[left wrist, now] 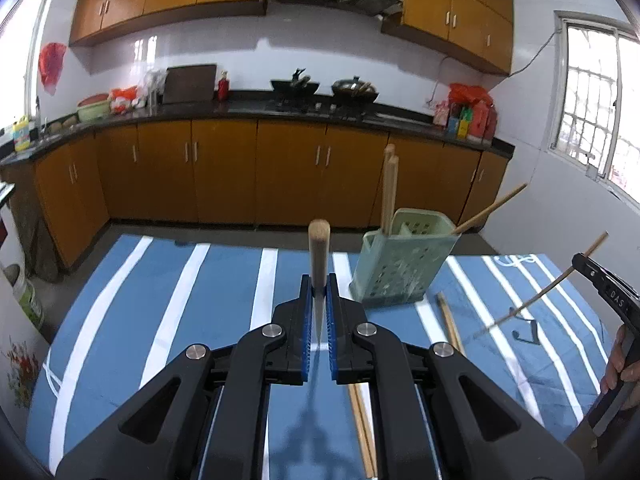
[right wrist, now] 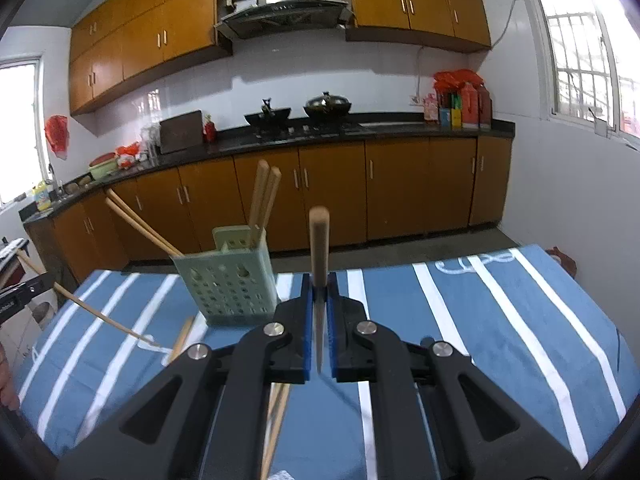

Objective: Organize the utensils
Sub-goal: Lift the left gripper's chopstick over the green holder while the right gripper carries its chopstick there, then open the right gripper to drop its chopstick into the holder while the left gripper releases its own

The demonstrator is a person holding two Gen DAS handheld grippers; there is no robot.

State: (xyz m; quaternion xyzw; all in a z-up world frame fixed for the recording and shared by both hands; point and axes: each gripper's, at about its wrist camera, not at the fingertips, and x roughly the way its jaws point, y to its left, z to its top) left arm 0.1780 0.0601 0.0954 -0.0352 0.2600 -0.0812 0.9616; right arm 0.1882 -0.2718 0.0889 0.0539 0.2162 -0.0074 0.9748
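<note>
Clearly each hand-held black gripper, left gripper (left wrist: 319,292) and right gripper (right wrist: 319,292), is clamped tight on a thin wooden chopstick (left wrist: 319,248), above the blue white-striped table (left wrist: 168,300). Near the table's far edge stands the pale-green perforated plastic holder (left wrist: 404,268); long sticks could strike its rim and tip it.

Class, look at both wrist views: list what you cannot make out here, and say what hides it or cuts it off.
- Left view: loose chopsticks on the blue striped cloth; their near ends pass under the left gripper.
- Left view: the right gripper is cut off by the picture's right edge.
- Both views: inside of the green holder; its wall hides how many chopsticks it has.
- Right view: chopstick tip blurred.
</note>
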